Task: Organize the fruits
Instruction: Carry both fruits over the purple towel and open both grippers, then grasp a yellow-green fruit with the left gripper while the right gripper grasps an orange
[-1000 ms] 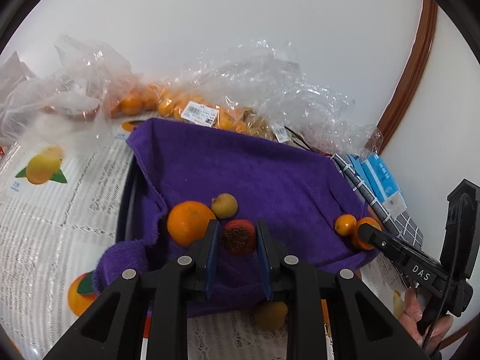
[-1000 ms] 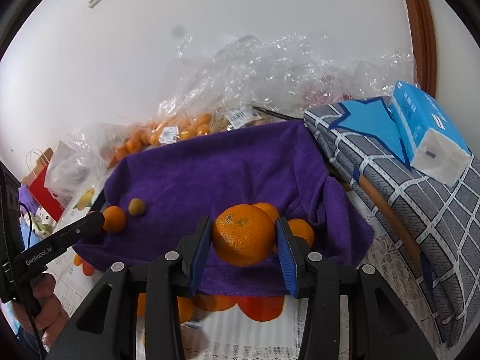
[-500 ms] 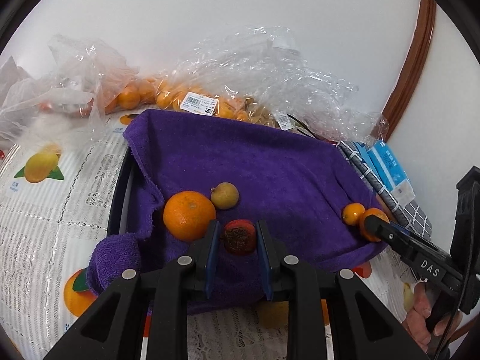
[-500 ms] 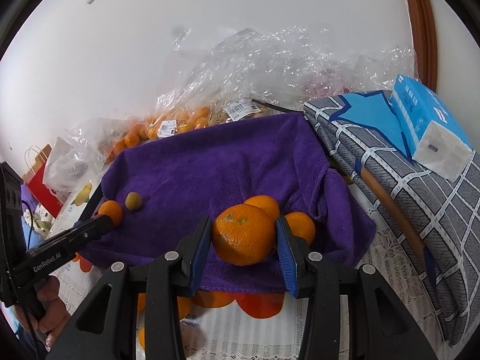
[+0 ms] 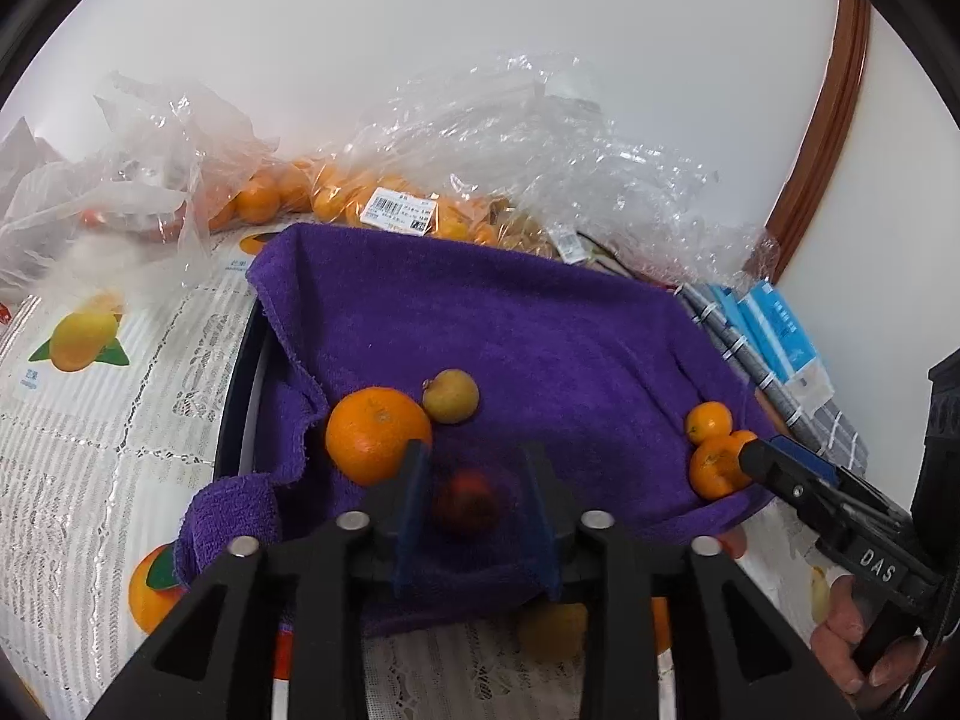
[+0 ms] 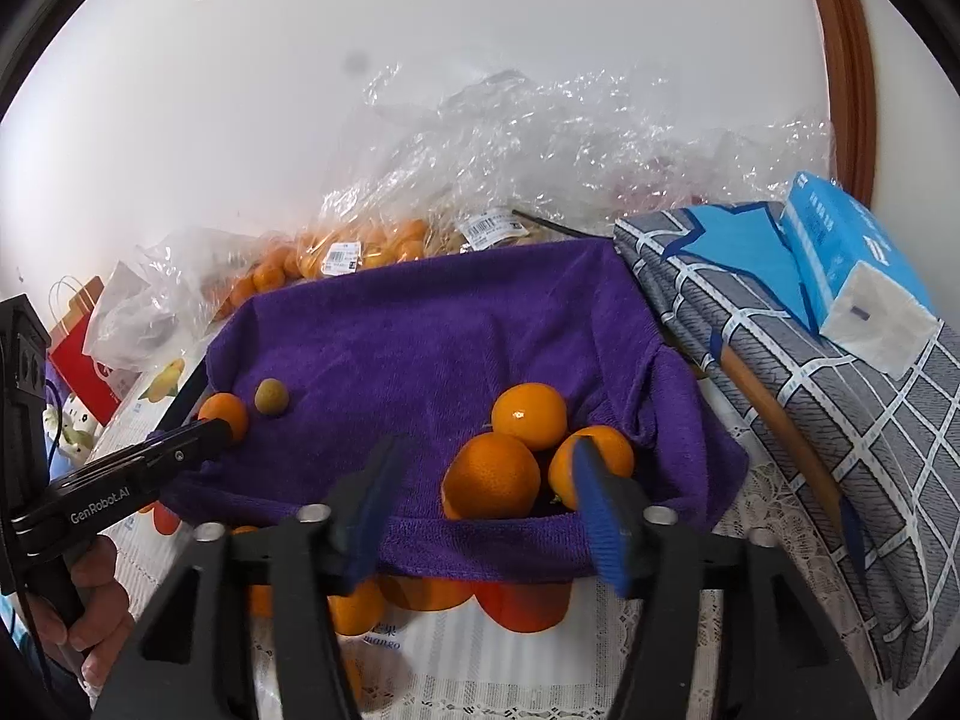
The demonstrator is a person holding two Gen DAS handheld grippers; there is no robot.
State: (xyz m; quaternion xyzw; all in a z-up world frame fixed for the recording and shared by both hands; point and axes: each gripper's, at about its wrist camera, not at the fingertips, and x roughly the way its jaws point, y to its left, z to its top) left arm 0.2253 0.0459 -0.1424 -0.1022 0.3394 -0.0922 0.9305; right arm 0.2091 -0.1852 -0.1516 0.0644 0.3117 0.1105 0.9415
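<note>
A purple towel (image 5: 480, 324) lines a dark tray. My left gripper (image 5: 474, 456) hangs over the towel's near edge and its jaws are opening. A blurred red fruit (image 5: 468, 501) sits loose between the pads, which do not press on it. A large orange (image 5: 375, 441) and a small yellow-brown fruit (image 5: 451, 396) lie just left of it. My right gripper (image 6: 487, 447) is over the towel's (image 6: 420, 336) near right corner, jaws opening wide. An orange (image 6: 492, 477) rests free on the towel below them, against two other oranges (image 6: 529, 414).
Clear plastic bags of small oranges (image 5: 336, 198) are piled against the wall behind the tray. A checked cloth (image 6: 840, 420) with a blue tissue pack (image 6: 852, 264) lies on the right. A fruit-print tablecloth (image 5: 90, 420) covers the table, and a red paper bag (image 6: 78, 354) stands far left.
Both pairs of jaws have spread apart. The orange has left the right gripper and lies on the towel by the other two. The red fruit is loose and blurred between the left pads.
</note>
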